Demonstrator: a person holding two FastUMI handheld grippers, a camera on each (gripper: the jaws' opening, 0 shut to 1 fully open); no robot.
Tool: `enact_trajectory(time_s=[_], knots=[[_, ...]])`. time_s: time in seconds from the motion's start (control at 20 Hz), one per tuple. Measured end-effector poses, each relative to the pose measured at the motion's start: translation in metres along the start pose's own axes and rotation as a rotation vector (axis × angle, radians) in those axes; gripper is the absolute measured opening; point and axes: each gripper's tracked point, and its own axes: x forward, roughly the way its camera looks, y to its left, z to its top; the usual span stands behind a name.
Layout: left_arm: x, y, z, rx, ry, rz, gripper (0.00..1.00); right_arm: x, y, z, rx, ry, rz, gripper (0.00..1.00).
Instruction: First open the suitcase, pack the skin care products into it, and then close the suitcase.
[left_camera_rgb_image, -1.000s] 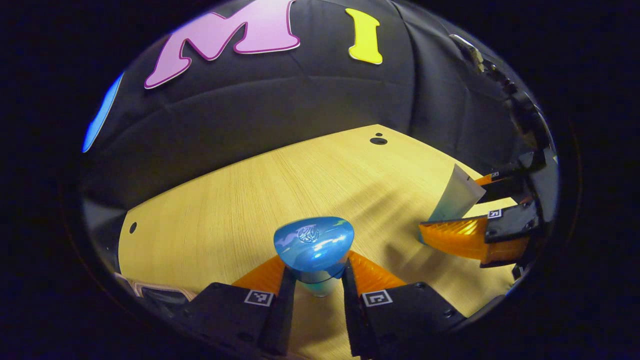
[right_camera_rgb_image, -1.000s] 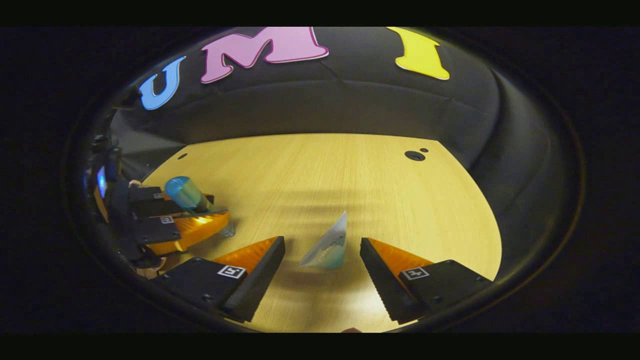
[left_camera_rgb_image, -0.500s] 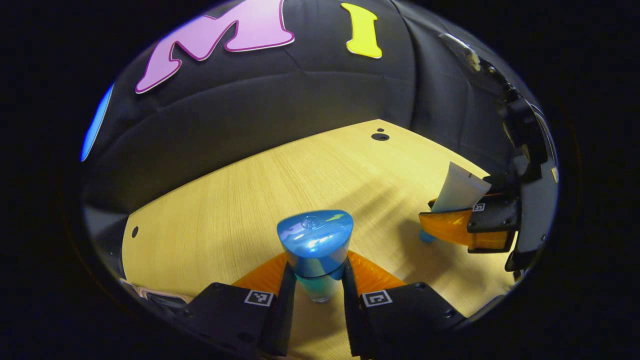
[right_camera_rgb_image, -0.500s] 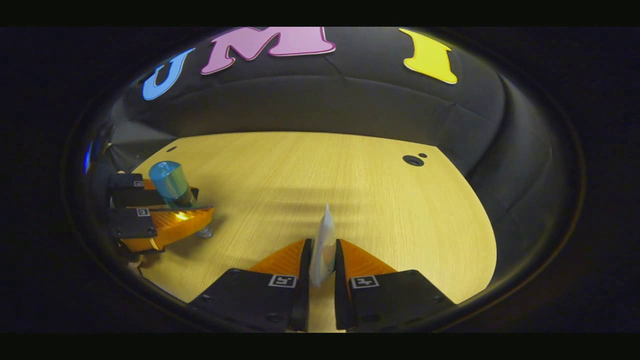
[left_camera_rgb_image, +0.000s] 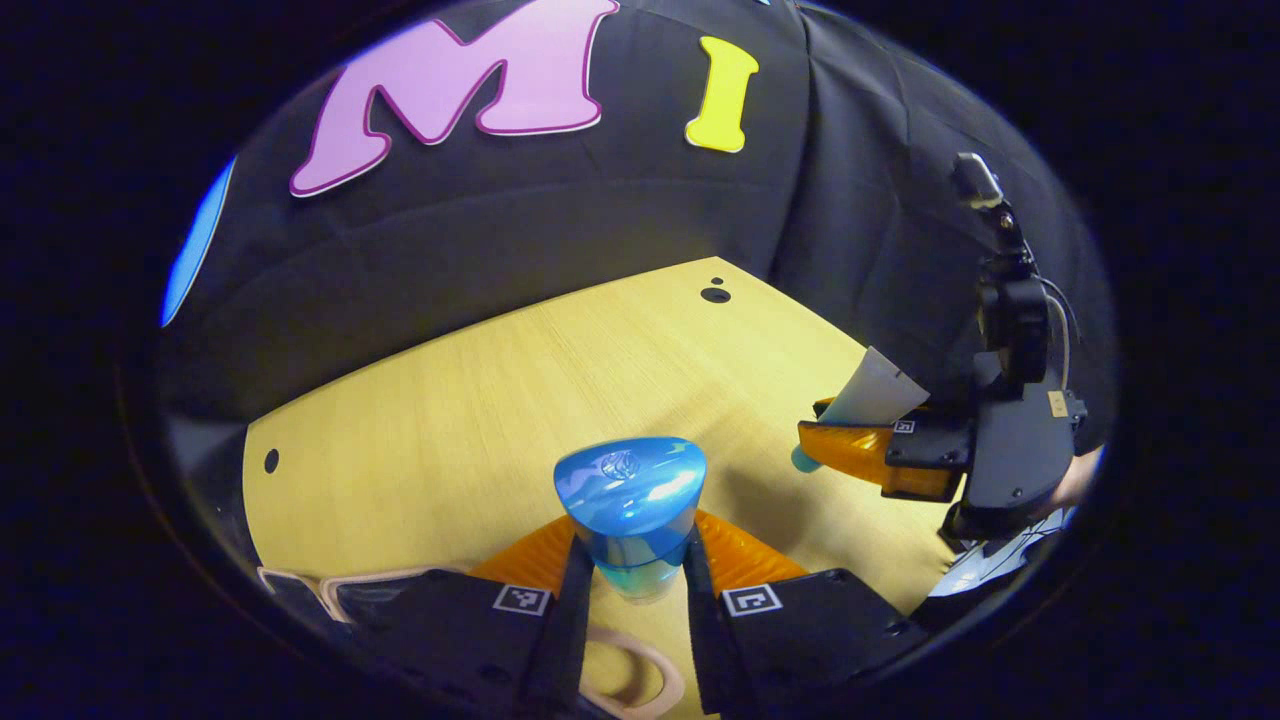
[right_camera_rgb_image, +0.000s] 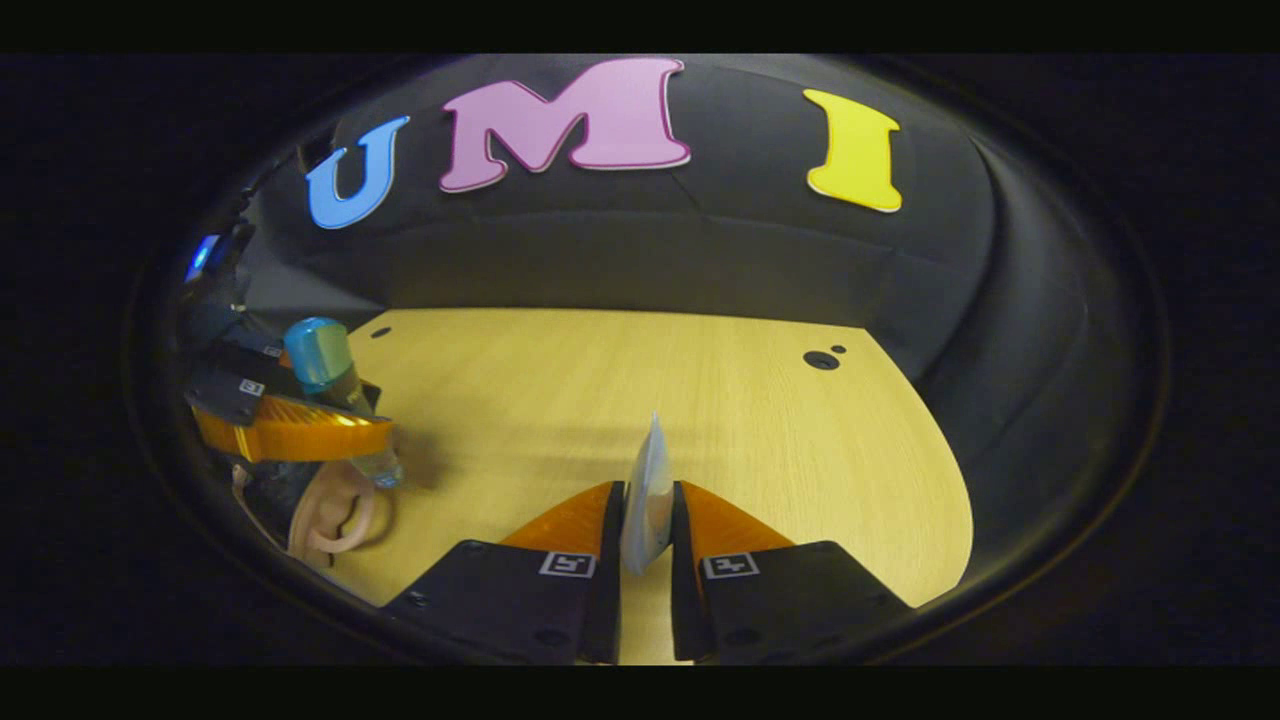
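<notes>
Gripping a bottle (left_camera_rgb_image: 632, 520) with a glossy blue cap, the left gripper (left_camera_rgb_image: 634, 590) has both fingers pressed against the clear body just under the cap; the bottle stands roughly upright between them, above the table (left_camera_rgb_image: 480, 400). Right gripper view shows this same gripper (right_camera_rgb_image: 290, 430) at far left, bottle (right_camera_rgb_image: 330, 380) tilted slightly, its clear base poking below the fingers and off the wood. Right gripper (right_camera_rgb_image: 645, 555) is closed on a pale tube (right_camera_rgb_image: 648, 495), both fingers pinching its flat body, crimped end pointing up and away. From the left gripper view that gripper (left_camera_rgb_image: 860, 450) sits at right, tube (left_camera_rgb_image: 872, 388) slanting up out of it, a teal cap just below the fingers, clear of the table. A pink handle (right_camera_rgb_image: 335, 515) lies at the near table edge, beneath the left gripper; what it belongs to is hard to make out. Wooden table bears two small dark holes (right_camera_rgb_image: 822, 359) near the far right corner.
</notes>
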Motion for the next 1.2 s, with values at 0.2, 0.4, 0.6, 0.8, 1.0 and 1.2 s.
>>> enact_trajectory(time_s=[0.2,0.4,0.6,0.8,1.0,1.2], knots=[[-0.061,0.06,-0.077,-0.037,0.205,0.061,0.48,-0.026,0.053,0.021,0.008,-0.061,0.052,0.29],[-0.088,0.112,-0.179,-0.087,0.474,0.136,0.48,-0.045,0.104,0.027,-0.01,-0.093,0.103,0.24],[-0.076,0.119,-0.245,-0.209,0.639,0.116,0.48,-0.059,0.122,0.024,-0.019,-0.1,0.096,0.24],[-0.065,0.123,-0.286,-0.324,0.733,0.161,0.46,-0.074,0.125,0.024,-0.049,-0.117,0.049,0.24],[-0.048,0.125,-0.306,-0.322,0.727,0.16,0.49,-0.085,0.135,0.021,-0.071,-0.118,0.041,0.23],[-0.051,0.121,-0.298,-0.313,0.654,0.147,0.55,-0.089,0.149,0.015,-0.095,-0.096,0.052,0.27]])
